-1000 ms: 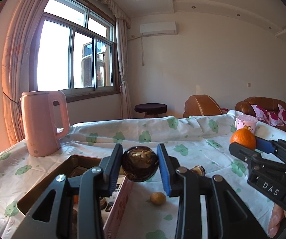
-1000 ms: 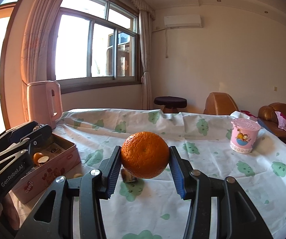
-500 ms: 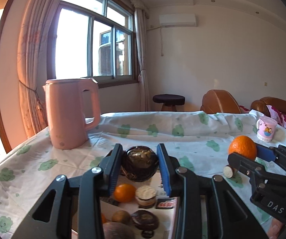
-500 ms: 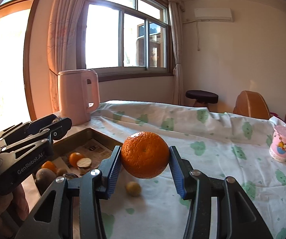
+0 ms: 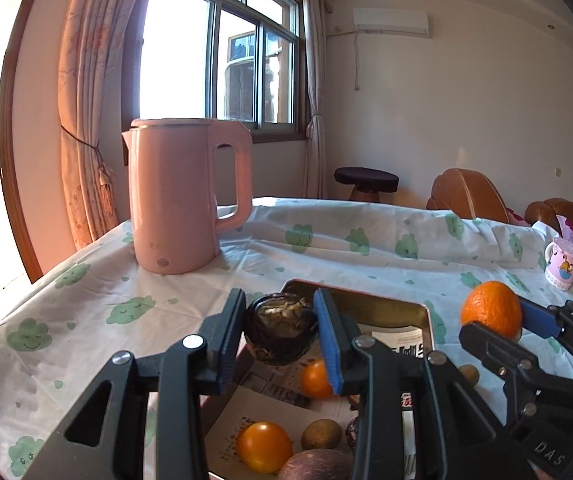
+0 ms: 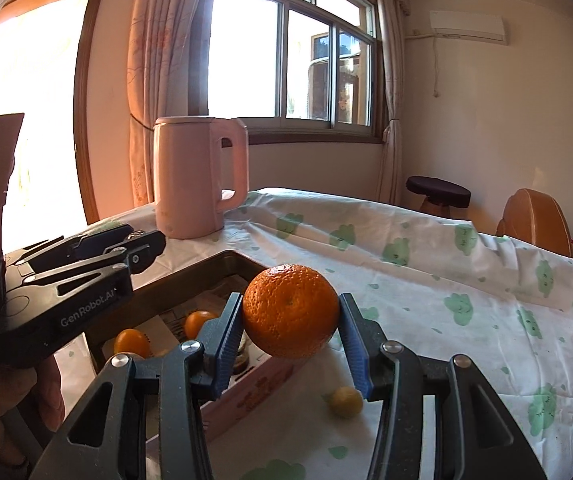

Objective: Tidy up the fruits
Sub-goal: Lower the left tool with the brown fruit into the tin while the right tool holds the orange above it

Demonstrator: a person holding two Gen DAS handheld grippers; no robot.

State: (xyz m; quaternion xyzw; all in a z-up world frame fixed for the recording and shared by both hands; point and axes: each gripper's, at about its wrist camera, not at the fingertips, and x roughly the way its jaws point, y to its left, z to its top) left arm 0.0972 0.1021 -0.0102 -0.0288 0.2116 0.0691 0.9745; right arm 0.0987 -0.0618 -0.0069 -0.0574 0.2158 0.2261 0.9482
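Cloud-print cloth covered the desk [image 5: 86, 308]. L tool [image 5: 280, 336] clamped a dark round fruit [image 5: 280, 334] directly over the box [image 5: 386, 312], far end; R tool [image 6: 291, 318] gripped the orange [image 6: 291, 312] just beside the box's near wall, so L hand was nearer the drop.

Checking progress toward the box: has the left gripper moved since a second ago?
Yes. The left gripper now sits over the box, nearer the pink kettle.
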